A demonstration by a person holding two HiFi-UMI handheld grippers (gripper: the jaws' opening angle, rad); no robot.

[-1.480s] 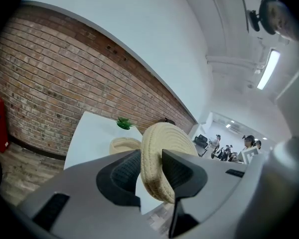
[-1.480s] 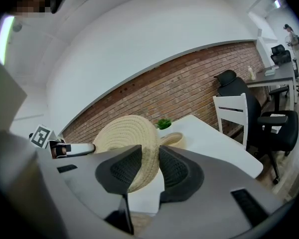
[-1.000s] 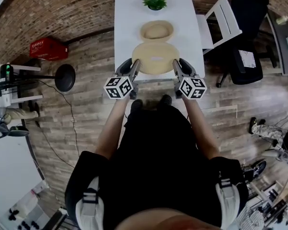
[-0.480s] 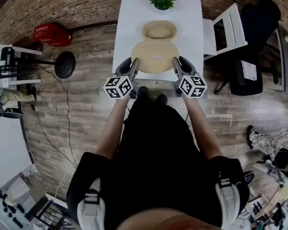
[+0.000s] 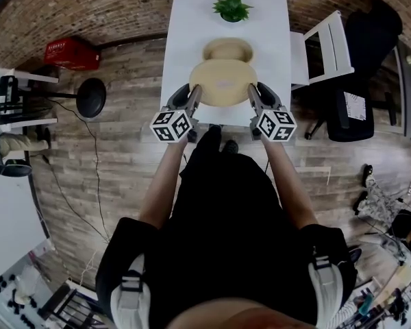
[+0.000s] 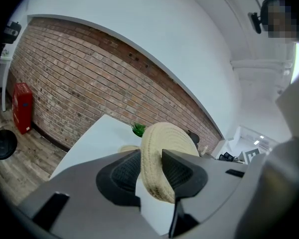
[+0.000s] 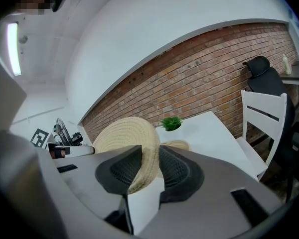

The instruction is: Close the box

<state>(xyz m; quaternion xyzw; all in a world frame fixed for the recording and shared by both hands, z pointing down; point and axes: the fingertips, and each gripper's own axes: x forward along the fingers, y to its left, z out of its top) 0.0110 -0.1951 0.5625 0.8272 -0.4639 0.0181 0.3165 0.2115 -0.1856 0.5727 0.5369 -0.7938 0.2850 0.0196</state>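
A round woven straw lid (image 5: 222,82) hangs level over the near end of the white table (image 5: 185,19). My left gripper (image 5: 194,92) is shut on its left rim and my right gripper (image 5: 252,92) on its right rim. In the left gripper view the lid (image 6: 164,143) stands edge-on between the pads of the left gripper (image 6: 150,171). The right gripper (image 7: 148,171) pinches the lid (image 7: 122,133) the same way. The open woven box (image 5: 226,49) sits on the table just beyond the lid, with its near edge under the lid's far rim.
A small green plant (image 5: 231,7) stands at the table's far end. A white chair (image 5: 322,36) and a black office chair (image 5: 366,53) are to the right. On the left floor stand a red box (image 5: 72,52) and a black stool (image 5: 90,100). A brick wall runs behind.
Both grippers have carried the lid a little forward, toward the box. The person has stepped closer to the table, and both gripper views have swung across the brick wall.
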